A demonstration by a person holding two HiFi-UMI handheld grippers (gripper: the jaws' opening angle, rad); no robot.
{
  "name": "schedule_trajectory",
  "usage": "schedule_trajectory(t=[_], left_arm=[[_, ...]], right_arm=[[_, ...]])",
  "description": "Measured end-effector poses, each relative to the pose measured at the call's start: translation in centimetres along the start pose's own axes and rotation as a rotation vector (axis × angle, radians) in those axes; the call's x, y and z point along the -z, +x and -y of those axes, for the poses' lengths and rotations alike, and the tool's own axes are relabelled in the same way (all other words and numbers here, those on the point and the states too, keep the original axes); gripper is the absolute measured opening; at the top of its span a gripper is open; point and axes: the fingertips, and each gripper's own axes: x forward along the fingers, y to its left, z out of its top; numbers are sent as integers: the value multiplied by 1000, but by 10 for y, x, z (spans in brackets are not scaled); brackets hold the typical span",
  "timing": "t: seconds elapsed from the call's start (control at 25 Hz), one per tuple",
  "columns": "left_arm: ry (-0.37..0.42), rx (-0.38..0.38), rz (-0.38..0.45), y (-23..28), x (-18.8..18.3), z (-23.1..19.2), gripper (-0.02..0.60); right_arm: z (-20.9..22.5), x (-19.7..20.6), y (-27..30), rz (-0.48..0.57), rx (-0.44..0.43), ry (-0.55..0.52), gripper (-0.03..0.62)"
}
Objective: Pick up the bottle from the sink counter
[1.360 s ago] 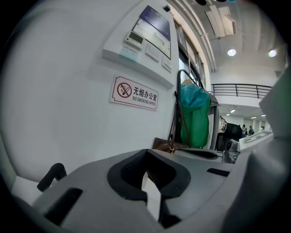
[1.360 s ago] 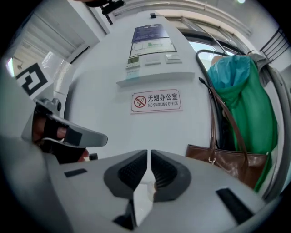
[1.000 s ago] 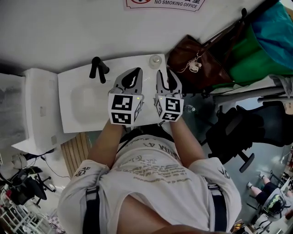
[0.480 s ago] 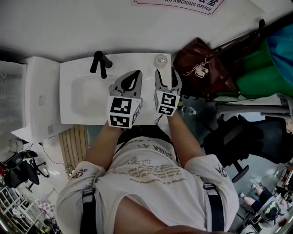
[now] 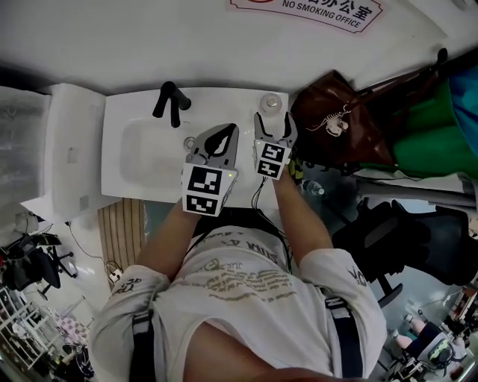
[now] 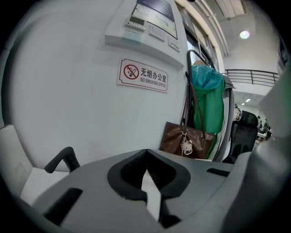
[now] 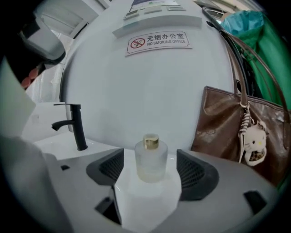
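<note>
– While the frosted glass bottle (image 7: 151,159) stands untouched at the sink counter's (image 5: 239,101) back corner, it is lined up by the right gripper (image 5: 272,125), jaws just opened wide.
– If closed off-centre, it could be toppled. The left gripper (image 5: 216,142) is pressed together, empty.

An office wash corner: a no-smoking-office sign (image 5: 306,9) at twelve o'clock, a sink (image 5: 123,179) at ten, a swivel chair (image 5: 388,239) at four.

Your bottle (image 7: 151,159) is squat frosted glass with a gold cap. It stands upright at the back right corner of the white sink counter (image 5: 224,104).
</note>
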Motion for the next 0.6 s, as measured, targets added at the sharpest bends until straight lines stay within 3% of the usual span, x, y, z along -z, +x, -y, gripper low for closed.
schedule_trajectory(t=[0.6], left_arm=[[-2,-82,-21,-16,10,-22,17]], right_arm=[[6,24,46,-57,14,10,359]])
